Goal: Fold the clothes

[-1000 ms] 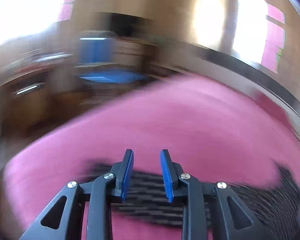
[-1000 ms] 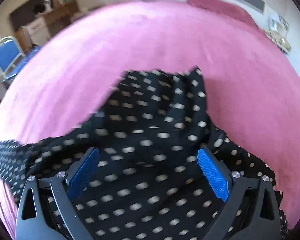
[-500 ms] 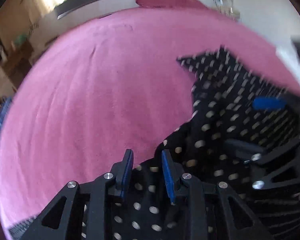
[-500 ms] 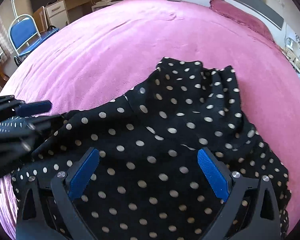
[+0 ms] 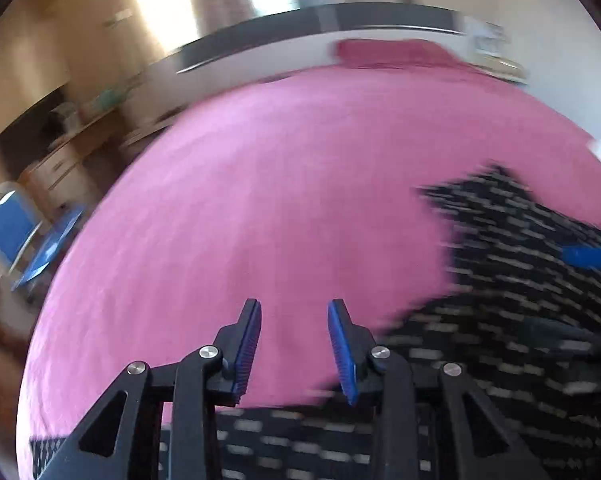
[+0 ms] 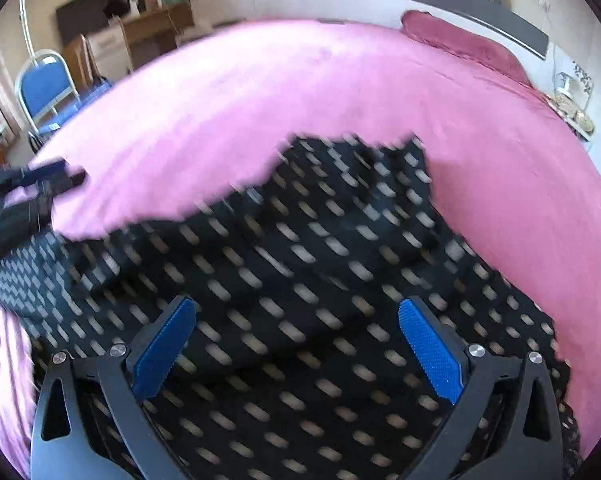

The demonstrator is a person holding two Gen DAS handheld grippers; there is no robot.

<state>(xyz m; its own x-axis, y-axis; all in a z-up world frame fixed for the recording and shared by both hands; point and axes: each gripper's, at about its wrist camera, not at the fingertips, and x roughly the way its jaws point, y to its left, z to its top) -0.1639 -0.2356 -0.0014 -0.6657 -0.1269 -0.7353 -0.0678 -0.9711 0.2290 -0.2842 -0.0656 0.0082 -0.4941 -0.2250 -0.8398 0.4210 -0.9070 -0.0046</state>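
Both views low, sharing pink bed (image 5: 284,200)

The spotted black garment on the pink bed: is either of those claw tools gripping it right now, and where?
Neither. The left gripper is open over bare pink bedspread; the right gripper gapes wide above the polka-dot garment, pinching nothing.

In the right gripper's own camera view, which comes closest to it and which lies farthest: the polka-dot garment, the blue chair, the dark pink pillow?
1. Polka-dot garment: directly under the right gripper.
2. Blue chair: off the bed, far left.
3. Dark pink pillow: head of the bed, upper right.
Chair and pillow are both far away; their order is uncertain.
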